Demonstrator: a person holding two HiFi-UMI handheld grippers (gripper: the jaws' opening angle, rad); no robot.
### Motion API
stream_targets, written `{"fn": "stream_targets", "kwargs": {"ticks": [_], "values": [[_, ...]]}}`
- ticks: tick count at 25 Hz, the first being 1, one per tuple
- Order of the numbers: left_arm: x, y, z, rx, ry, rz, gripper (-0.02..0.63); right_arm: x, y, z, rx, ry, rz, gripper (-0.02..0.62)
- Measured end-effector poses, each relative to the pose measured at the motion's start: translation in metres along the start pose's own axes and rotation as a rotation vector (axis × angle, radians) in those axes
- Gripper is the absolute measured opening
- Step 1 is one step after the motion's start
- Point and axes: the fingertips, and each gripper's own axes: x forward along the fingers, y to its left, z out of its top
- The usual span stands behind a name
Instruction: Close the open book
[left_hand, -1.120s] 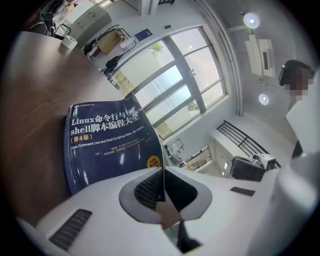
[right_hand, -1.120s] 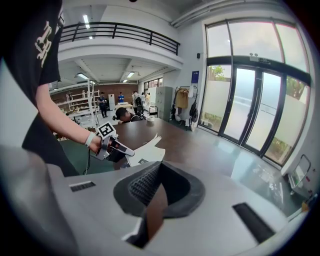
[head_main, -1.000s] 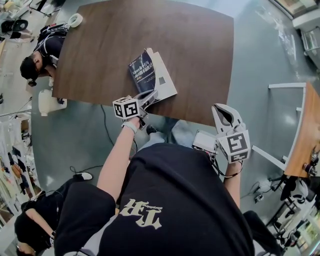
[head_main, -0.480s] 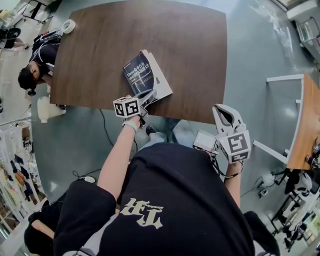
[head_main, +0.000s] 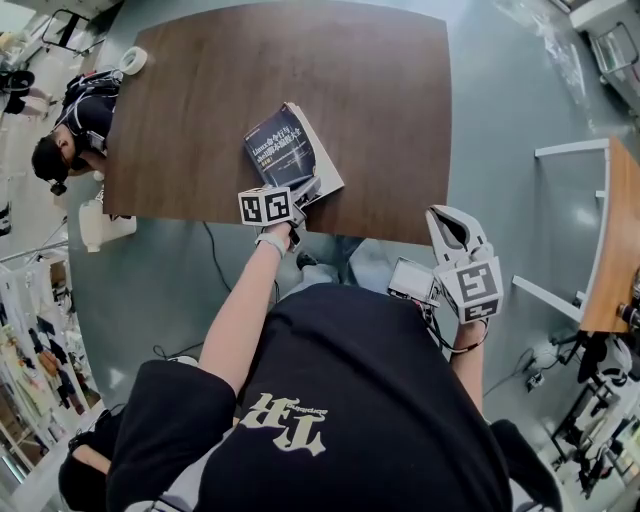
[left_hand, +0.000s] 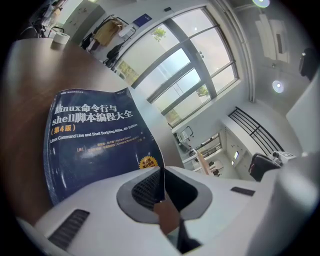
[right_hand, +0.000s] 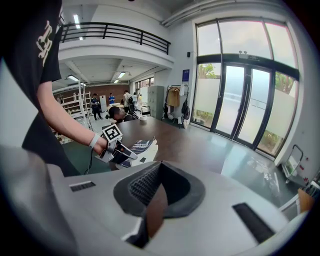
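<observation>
Now my left tongs (head_main: 303, 192) are pressed together, their tips right at the near corner of the book (head_main: 283, 150). The book lies near the front edge of the smooth brown table (head_main: 380, 110), with its shiny dark blue cover up and white pages underneath. My right tongs (head_main: 445, 220) are together too, holding nothing, off the table.

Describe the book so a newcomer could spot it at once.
Look at the large brown table in the head view. Close to its near edge, just ahead of the left gripper, lies the book. Unlike the pale tape roll at the far corner, it is dark blue, with pale title print and white pages showing along one side.
</observation>
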Motion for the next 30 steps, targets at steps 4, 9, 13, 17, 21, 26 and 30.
{"fn": "stream_targets", "kwargs": {"ticks": [4,9,13,17,21,26,30], "values": [[0.008,-0.005,0.0,0.007,0.016,-0.032,0.044,0.003,-0.002,0.003,0.0,-0.007,-0.001,-0.012],[0.02,-0.011,-0.004,0.028,0.05,-0.063,0.097,0.002,-0.005,-0.001,0.007,0.0,-0.008,-0.012],[0.028,-0.012,-0.006,0.026,0.071,-0.074,0.135,0.003,-0.004,-0.001,0.01,0.006,-0.007,-0.012],[0.033,-0.012,-0.01,0.019,0.088,-0.075,0.156,0.003,-0.003,0.001,0.006,0.013,-0.004,-0.012],[0.039,-0.007,-0.013,-0.006,0.098,-0.068,0.16,0.008,-0.003,0.0,0.003,0.019,0.006,-0.012],[0.049,0.003,-0.019,-0.042,0.109,-0.031,0.158,0.015,-0.001,0.001,-0.006,0.024,0.042,-0.012],[0.059,0.005,-0.021,-0.071,0.132,0.001,0.158,0.026,-0.001,0.004,-0.015,0.022,0.086,-0.012]]}}
